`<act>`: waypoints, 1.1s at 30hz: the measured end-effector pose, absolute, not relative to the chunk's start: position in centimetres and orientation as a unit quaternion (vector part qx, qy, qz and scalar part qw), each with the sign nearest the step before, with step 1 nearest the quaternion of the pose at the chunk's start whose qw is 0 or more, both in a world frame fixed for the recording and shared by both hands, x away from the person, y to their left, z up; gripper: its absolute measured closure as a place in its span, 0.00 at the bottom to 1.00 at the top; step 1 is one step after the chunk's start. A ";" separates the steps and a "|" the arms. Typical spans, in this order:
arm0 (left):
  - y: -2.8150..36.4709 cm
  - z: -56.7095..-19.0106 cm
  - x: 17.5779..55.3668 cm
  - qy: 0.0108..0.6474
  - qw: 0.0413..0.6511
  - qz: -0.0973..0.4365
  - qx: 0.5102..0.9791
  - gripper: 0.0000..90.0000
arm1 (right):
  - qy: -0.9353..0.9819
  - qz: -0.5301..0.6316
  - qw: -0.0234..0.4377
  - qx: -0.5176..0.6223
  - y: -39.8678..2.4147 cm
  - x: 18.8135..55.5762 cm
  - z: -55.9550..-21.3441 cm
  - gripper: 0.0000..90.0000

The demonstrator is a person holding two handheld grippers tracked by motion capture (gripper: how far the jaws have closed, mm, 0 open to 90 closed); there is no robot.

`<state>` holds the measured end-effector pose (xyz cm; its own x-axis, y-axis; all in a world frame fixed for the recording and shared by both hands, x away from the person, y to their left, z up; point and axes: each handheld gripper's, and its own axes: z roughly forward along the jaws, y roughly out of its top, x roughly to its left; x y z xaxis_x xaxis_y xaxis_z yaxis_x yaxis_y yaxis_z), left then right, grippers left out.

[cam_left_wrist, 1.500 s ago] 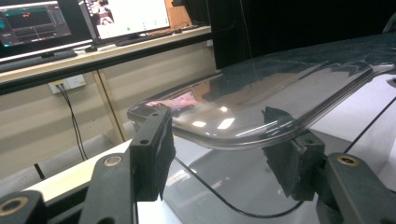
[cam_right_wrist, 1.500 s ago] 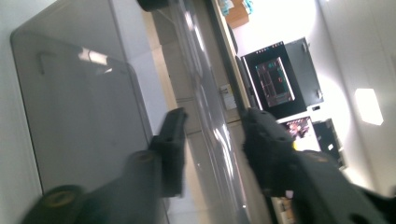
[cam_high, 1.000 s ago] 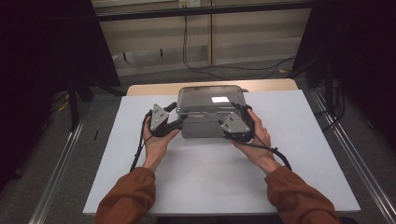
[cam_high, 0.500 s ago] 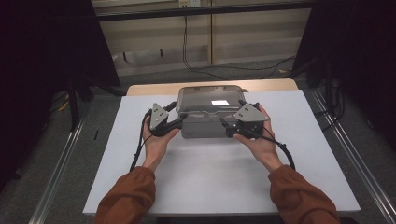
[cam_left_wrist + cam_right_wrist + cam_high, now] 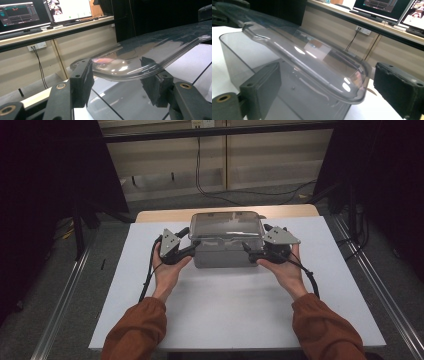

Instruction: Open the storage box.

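Observation:
A grey see-through box point(image 5: 223, 256) with a clear lid point(image 5: 226, 224) stands at the back middle of the white table. My left gripper point(image 5: 193, 245) is at the box's left end. In the left gripper view its jaws point(image 5: 117, 80) hold the lid's rim point(image 5: 130, 72) between their pads. My right gripper point(image 5: 248, 251) is at the box's right end. Its jaws point(image 5: 328, 75) have just been opening and stand wide, with the lid's rounded end point(image 5: 352, 90) between them and the pads point(image 5: 397, 87) clear of it. The box wall point(image 5: 244, 55) lies below the lid.
The white table top point(image 5: 225, 315) has free room in front of the box. A wooden edge point(image 5: 160, 215) runs behind it, and metal rails point(image 5: 70, 290) flank the table. Cables hang at the back wall. Monitors point(image 5: 70, 8) stand on a desk beyond.
My right gripper has slid rightwards from the box's front right corner to its right end, and its jaws have spread apart. The left gripper and the box have stayed put.

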<state>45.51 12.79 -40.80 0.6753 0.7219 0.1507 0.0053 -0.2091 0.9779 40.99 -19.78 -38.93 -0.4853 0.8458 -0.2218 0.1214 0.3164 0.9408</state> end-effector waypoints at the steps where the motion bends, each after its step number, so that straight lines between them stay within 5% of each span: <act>1: 12.8 -40.8 45.5 0.256 0.576 0.310 0.712 0.49 | 0.716 0.479 0.382 0.336 -19.9 41.1 -38.9 0.09; 33: 12.7 -40.0 48.3 0.262 0.594 0.303 0.698 0.52 | 0.702 0.509 0.378 0.324 -21.0 46.6 -39.5 0.42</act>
